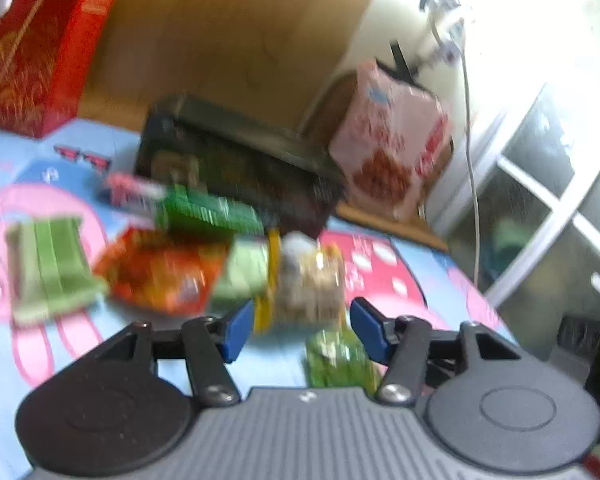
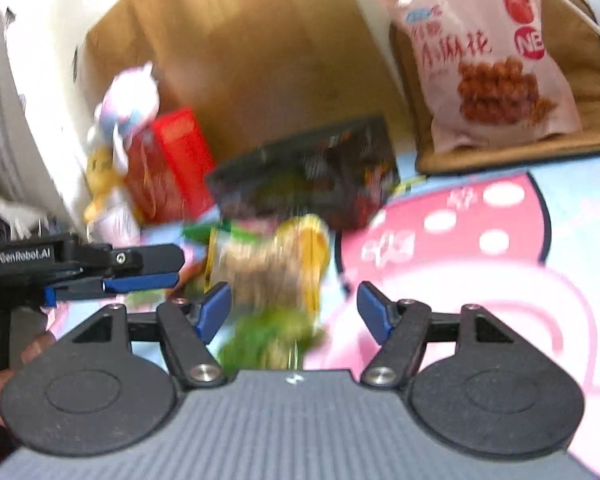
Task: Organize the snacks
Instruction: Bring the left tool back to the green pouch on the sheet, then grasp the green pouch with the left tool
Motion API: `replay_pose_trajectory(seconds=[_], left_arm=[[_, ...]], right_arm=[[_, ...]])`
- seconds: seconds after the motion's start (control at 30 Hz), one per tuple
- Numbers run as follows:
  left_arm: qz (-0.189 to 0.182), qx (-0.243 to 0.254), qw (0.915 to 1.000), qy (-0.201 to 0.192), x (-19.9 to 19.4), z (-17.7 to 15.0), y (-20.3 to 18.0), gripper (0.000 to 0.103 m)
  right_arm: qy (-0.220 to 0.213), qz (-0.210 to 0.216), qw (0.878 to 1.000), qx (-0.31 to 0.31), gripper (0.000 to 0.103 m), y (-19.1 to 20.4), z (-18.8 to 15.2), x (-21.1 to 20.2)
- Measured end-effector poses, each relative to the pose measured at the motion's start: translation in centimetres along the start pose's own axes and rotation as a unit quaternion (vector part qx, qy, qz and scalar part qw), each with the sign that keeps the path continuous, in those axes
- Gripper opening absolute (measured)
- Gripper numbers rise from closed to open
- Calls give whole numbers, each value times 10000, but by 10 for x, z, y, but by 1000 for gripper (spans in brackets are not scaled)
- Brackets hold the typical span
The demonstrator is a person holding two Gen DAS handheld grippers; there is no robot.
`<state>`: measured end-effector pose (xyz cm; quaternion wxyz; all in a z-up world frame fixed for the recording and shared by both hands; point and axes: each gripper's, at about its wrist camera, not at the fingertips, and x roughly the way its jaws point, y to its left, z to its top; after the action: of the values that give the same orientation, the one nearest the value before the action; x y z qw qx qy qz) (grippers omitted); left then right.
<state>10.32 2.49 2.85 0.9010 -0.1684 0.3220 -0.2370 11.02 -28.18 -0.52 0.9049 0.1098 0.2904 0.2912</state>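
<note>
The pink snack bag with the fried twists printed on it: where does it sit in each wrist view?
Left wrist: pink snack bag stands upper right of centre, behind the dark box.
Right wrist: it fills the top right corner, on a brown cushion.
Shared landmark: the dark box, left of the bag in both.

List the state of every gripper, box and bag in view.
Left hand-held gripper: open, empty.
Right hand-held gripper: open, empty.
Dark box: open at the top, on the mat.
Pink snack bag: upright, looks sealed.
Red box: upright.
Snack packets: loose on the mat.
</note>
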Motion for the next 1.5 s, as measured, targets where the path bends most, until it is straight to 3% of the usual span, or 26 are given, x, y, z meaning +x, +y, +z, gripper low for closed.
replay_pose_trajectory(seconds=[0.17, 0.27, 0.43, 0.63, 0.83, 0.93, 1.07, 1.2, 1.3, 1.5], left_arm=[[48, -135, 9995, 279, 8, -17, 5, 45], [72, -156, 9996, 245, 1, -22, 11, 45], [308, -78, 9995, 84, -18, -32, 21, 45], [699, -355, 9967, -205, -49, -36, 52, 45], [1309, -432, 9892, -489, -67, -28, 79, 44], [1355, -557, 9877, -551, -72, -26, 89, 45], [1376, -821, 9849, -655, -86, -27, 102, 47], [1397, -1088, 9810, -797, -110, -33, 116, 47], [1282, -1382, 9789, -793, -128, -42, 128, 47], [775, -1798, 9782, -693, -145, -63, 133, 46]], right_arm=[[389, -136, 9961, -782, 64, 33, -12, 10], [539, 211, 9927, -1060, 64, 52, -19, 13], [759, 516, 9720, -2164, 72, 99, -33, 23], [922, 1011, 9632, -2313, 76, 129, -33, 43], [1121, 1691, 9399, -2747, 78, 173, -42, 62], [1179, 1924, 9325, -2819, 78, 188, -44, 67], [1191, 2112, 9393, -2428, 76, 179, -37, 70], [831, 2096, 9617, -1555, 75, 152, -26, 62], [711, 1850, 9741, -1091, 76, 140, -22, 61], [958, 1638, 9775, -919, 68, 146, -19, 77]])
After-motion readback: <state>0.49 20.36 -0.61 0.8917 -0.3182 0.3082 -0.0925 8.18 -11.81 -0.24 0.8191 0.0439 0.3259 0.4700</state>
